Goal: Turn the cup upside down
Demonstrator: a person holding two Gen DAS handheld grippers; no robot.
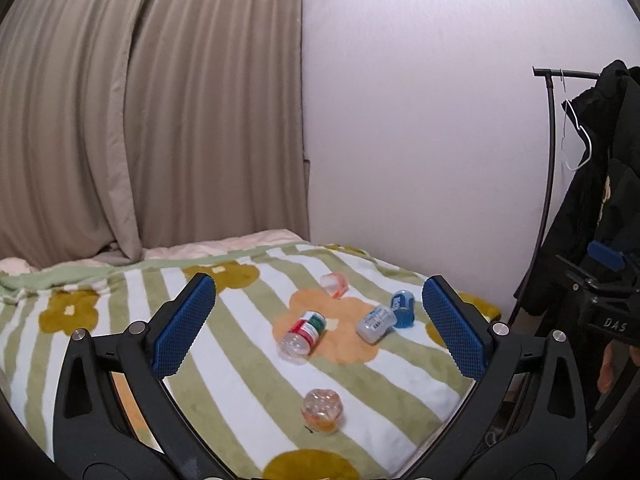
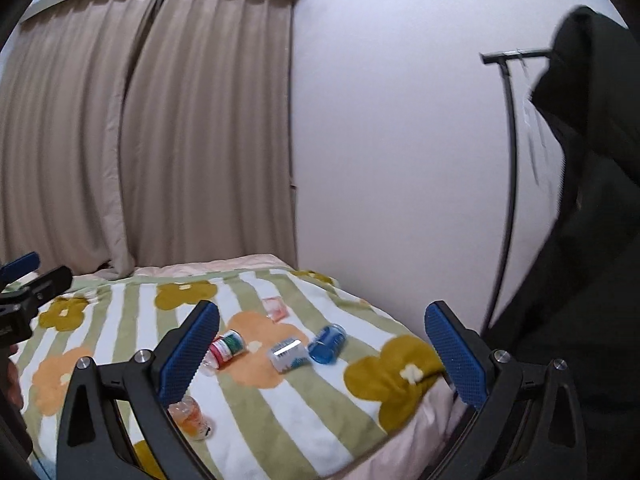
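Note:
Several small plastic cups lie scattered on a striped floral blanket (image 1: 224, 364). A clear orange cup (image 1: 323, 411) is nearest, seemingly standing on its rim. A red-and-green labelled cup (image 1: 304, 334), a grey-white cup (image 1: 375, 323) and a blue cup (image 1: 402, 308) lie on their sides, the last two touching. A pale pink-orange cup (image 1: 334, 284) lies farthest back. My left gripper (image 1: 319, 280) hovers open above the bed, holding nothing. My right gripper (image 2: 323, 307) is open and empty too, with the same blue cup (image 2: 327, 344) and grey-white cup (image 2: 287, 354) ahead of it.
Beige curtains (image 1: 140, 120) hang behind the bed and a white wall (image 1: 420, 140) runs along its right side. A clothes rack (image 1: 550, 160) with dark garments stands at the right. The blanket's edge (image 2: 400, 412) drops off at the right front.

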